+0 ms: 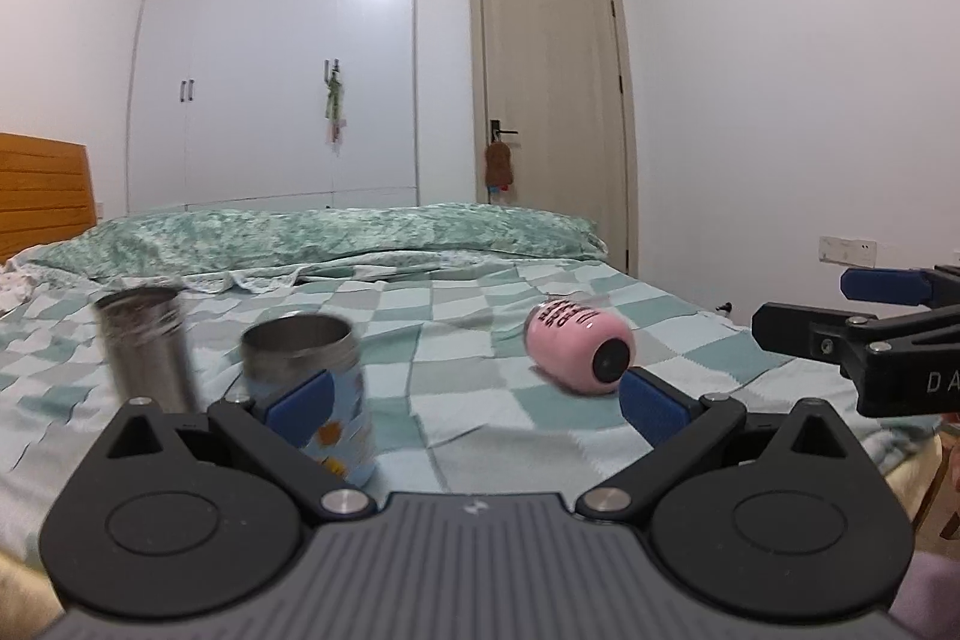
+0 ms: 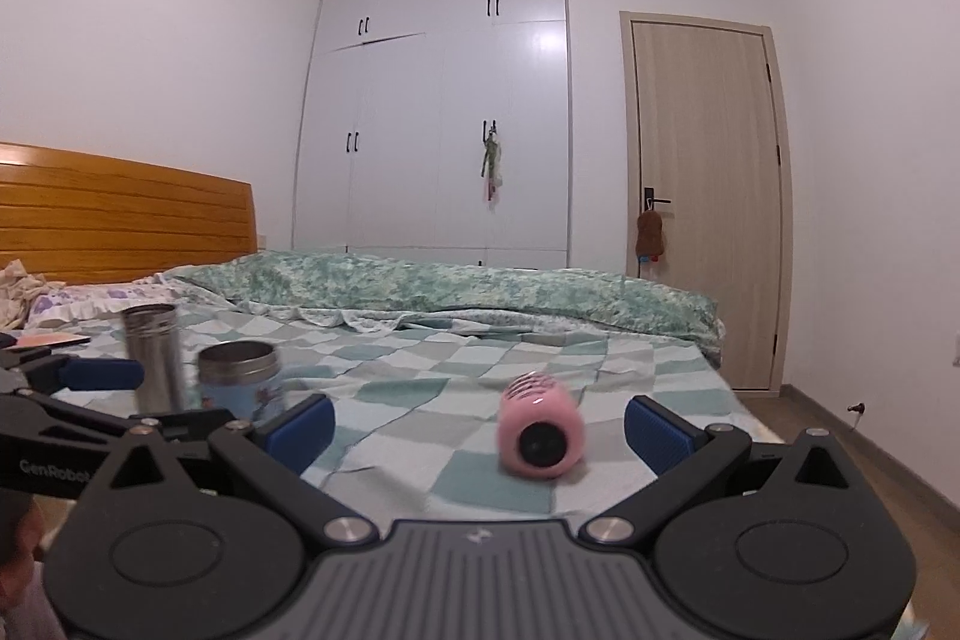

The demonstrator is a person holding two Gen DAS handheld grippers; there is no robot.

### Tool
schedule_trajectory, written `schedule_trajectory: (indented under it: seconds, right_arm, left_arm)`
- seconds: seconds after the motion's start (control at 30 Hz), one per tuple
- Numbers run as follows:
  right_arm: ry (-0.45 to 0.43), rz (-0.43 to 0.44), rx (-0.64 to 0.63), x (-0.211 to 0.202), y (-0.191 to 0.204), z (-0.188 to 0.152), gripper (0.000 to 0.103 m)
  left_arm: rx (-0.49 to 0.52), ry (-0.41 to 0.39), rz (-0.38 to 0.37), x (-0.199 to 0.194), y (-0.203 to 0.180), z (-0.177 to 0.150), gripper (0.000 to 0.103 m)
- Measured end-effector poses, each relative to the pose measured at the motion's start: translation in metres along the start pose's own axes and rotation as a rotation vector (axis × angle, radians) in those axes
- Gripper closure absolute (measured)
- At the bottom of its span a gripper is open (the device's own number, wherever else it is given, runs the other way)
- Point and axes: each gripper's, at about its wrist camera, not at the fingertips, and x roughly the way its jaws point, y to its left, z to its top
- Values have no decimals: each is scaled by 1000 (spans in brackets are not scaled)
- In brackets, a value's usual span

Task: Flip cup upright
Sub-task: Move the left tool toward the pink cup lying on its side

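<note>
1. The pink cup point(image 2: 543, 433) lies on its side on the checked bedspread point(image 2: 420, 400), its dark round end facing the right gripper point(image 2: 480, 430), which hangs before it with jaws spread wide and nothing in them.
2. The left gripper point(image 1: 474, 400) is also wide open and empty; the blue mug point(image 1: 312, 388) stands upright just past its left pad (not between the pads), with a steel flask point(image 1: 147, 340) behind it.
3. To do this well, I'd bring the right gripper forward so the pads take the cup across its round sides, close gently, then lift and turn the wrist before setting it down.
4. The bedding is soft, so the cup may roll or tip once released.
5. Both views are blurred. I can't tell whether the dark end is mouth or base, and the cup's black lettering is unreadable.
</note>
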Motion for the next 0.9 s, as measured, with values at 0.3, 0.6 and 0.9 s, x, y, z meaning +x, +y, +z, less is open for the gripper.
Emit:
schedule_trajectory:
  seconds: [0.3, 0.6, 0.9]
  right_arm:
    - [69, -15, -18, 62, -67, 26, 0]
    - [168, -41, 4, 139, -138, 41, 0]
    - [272, -80, 3, 215, -192, 39, 0]
  left_arm:
    - [36, 88, -45, 80, -32, 33, 0]
    - [78, 219, -51, 168, -68, 62, 0]
    - [43, 398, 25, 264, -80, 71, 0]
